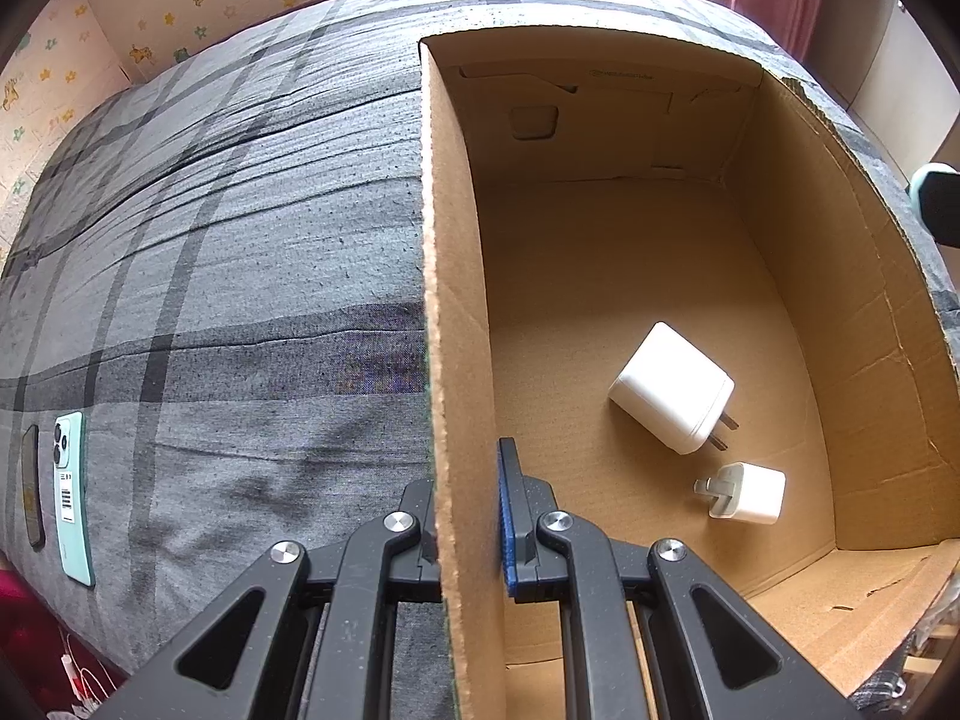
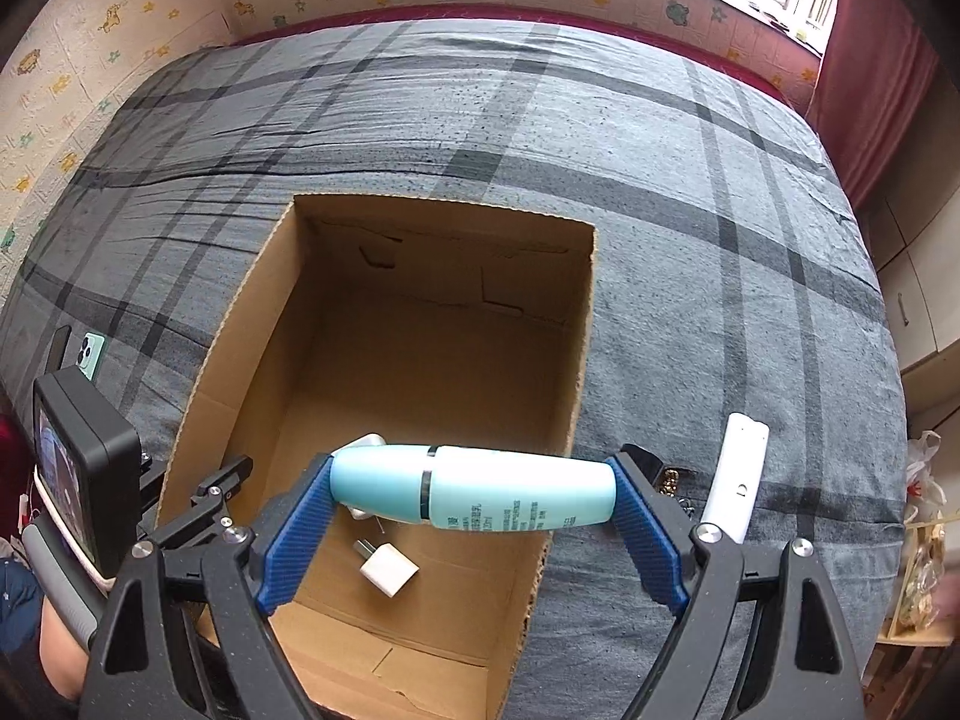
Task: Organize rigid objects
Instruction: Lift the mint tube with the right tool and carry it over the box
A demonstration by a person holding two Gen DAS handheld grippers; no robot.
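Observation:
An open cardboard box (image 1: 456,312) (image 2: 576,372) stands on a grey plaid bed. Inside lie a large white charger (image 1: 672,387) and a small white plug (image 1: 747,492) (image 2: 389,569). My left gripper (image 1: 465,516) is shut on the box's left wall, one finger inside, one outside. My right gripper (image 2: 474,495) is shut on a teal bottle (image 2: 474,487), held crosswise by its ends above the box's near right corner. The left gripper also shows in the right wrist view (image 2: 222,489) at the box's left wall.
A mint-green phone (image 1: 73,495) (image 2: 91,353) and a dark phone (image 1: 31,486) lie on the bed left of the box. A white slim device (image 2: 737,477) and a small dark item (image 2: 675,480) lie right of the box. Wall and red curtain border the bed.

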